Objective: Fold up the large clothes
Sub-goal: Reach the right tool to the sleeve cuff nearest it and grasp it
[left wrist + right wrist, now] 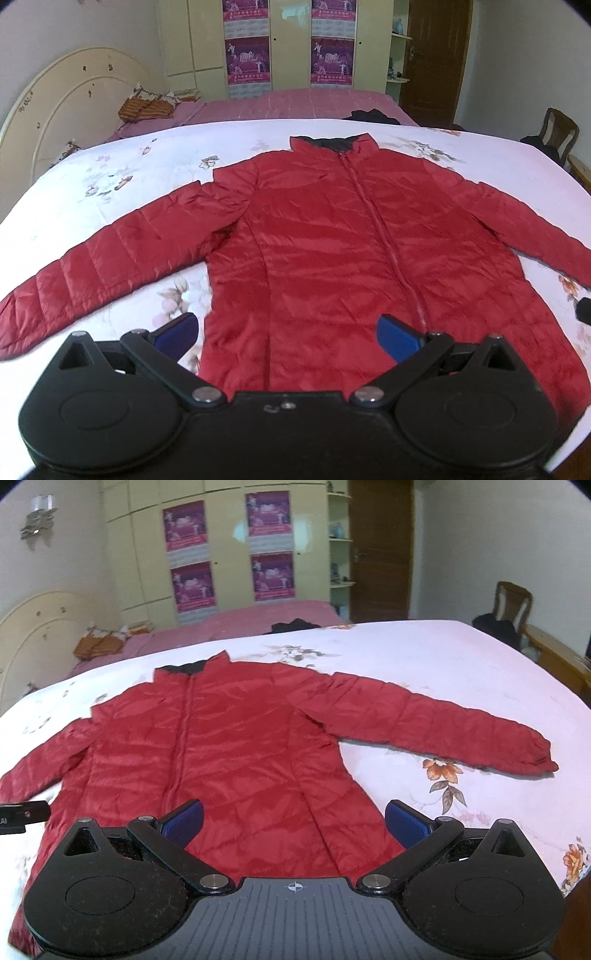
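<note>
quilted glossy red jacket [332,240] lies spread flat.

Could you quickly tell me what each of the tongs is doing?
Left tongs: open, empty, above the red quilted puffer jacket.
Right tongs: open, empty.

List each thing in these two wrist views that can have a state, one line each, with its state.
red jacket: spread flat, front up, zipped, unfolded
left sleeve: stretched outward
right sleeve: stretched outward
left gripper: open, empty
right gripper: open, empty
brown door: closed
wardrobe: doors closed
</note>
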Available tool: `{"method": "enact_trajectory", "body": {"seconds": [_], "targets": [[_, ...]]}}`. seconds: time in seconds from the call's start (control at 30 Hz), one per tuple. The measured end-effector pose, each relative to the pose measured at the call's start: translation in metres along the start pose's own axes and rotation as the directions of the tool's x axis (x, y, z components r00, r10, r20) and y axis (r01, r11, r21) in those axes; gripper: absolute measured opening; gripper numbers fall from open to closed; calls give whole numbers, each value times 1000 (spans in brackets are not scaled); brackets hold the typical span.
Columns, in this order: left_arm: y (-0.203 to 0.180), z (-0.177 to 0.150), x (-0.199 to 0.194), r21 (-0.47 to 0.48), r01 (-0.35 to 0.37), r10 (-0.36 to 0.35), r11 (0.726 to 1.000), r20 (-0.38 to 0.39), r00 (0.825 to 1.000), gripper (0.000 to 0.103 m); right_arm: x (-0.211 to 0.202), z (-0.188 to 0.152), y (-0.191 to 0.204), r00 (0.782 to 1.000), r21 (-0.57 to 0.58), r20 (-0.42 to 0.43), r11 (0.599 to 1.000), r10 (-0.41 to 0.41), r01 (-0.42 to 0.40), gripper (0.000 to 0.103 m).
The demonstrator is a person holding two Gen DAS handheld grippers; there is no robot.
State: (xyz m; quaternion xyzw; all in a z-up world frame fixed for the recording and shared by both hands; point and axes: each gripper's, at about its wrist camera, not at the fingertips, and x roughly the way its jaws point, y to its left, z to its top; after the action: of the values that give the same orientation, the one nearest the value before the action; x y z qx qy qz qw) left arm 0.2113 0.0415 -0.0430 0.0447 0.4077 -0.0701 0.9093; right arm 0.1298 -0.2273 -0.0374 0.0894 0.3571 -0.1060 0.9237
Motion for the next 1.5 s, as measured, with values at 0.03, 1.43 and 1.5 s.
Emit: {"method": "enact_trajectory", "body": {"seconds": [0.03,1.43,1.5], "targets": [[3,3,6,-2,2,-2,1000,0,1000,103,3,2,1,1000,4,2,1000,-7,7,103],[-96,61,168,-72,-174,170,982,-67,983,96,149,55,-315,925,212,-106,900,-366,381,103],[-97,62,169,-71,-178,174,981,-66,983,96,148,51,-331,911,234,-117,881,-395,411,103]]}}
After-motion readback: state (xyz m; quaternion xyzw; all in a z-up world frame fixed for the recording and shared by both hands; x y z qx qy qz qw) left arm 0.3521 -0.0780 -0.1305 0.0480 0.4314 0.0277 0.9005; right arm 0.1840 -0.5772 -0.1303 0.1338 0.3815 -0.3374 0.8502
